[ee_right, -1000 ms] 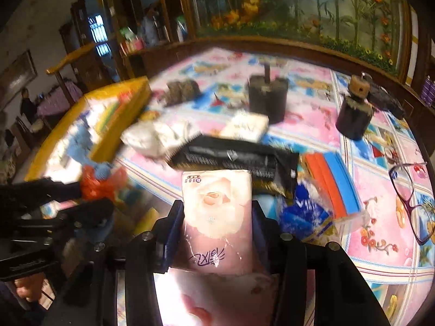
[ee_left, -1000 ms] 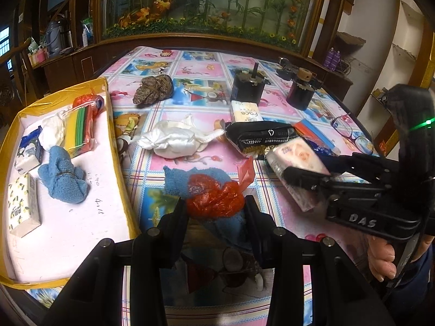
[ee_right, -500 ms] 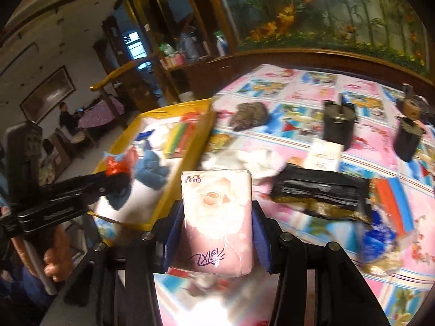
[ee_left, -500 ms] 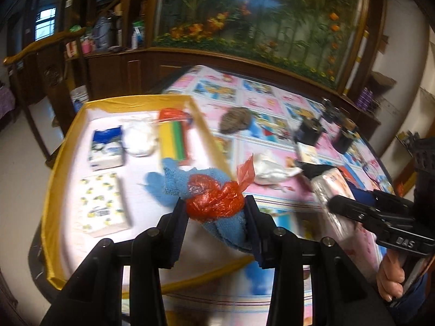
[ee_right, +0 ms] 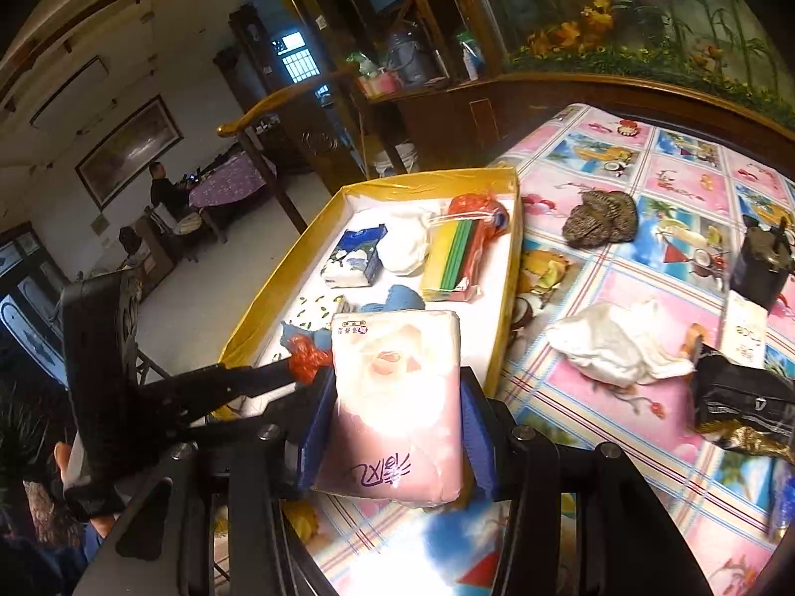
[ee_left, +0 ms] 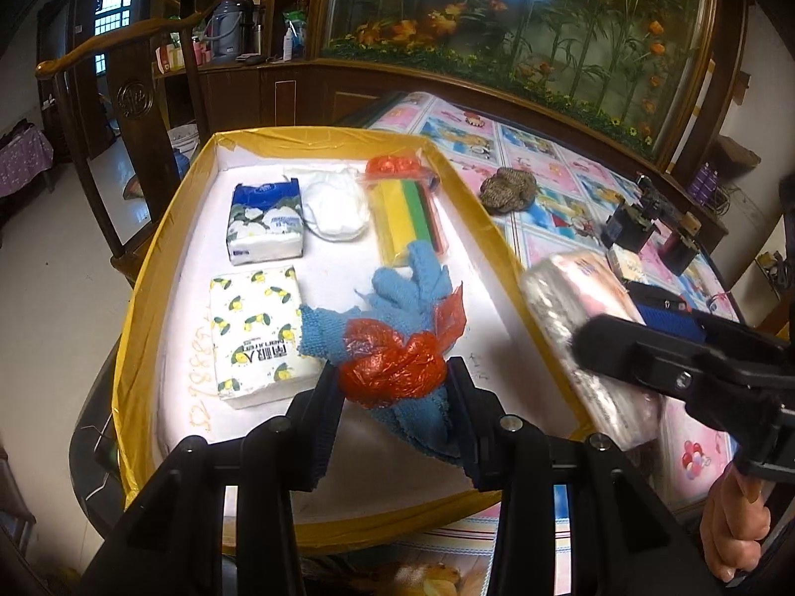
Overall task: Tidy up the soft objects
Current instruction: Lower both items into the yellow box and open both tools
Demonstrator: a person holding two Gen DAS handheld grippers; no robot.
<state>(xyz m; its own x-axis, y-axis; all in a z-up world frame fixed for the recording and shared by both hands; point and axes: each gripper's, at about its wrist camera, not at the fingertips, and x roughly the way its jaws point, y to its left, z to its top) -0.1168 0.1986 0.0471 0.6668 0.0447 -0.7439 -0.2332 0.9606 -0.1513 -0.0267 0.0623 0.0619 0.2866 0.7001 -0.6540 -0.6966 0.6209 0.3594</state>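
A wooden chair (ee_left: 130,99) stands beside the floral mural (ee_left: 521,15) and cabinet (ee_left: 258,84).

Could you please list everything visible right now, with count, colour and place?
Tray: one, yellow-rimmed, table's edge.
Tissue packs in tray: two, blue-white, lemon-print.
White cloth: one, tray.
Bagged sponges: one pack, tray.
Loose blue cloth: one, tray.
Brown knit: one, tablecloth.
White bag: one, tablecloth.
Black pouch: one, tablecloth.
Left gripper: holds blue cloth with red bag.
Right gripper: holds pink tissue pack.
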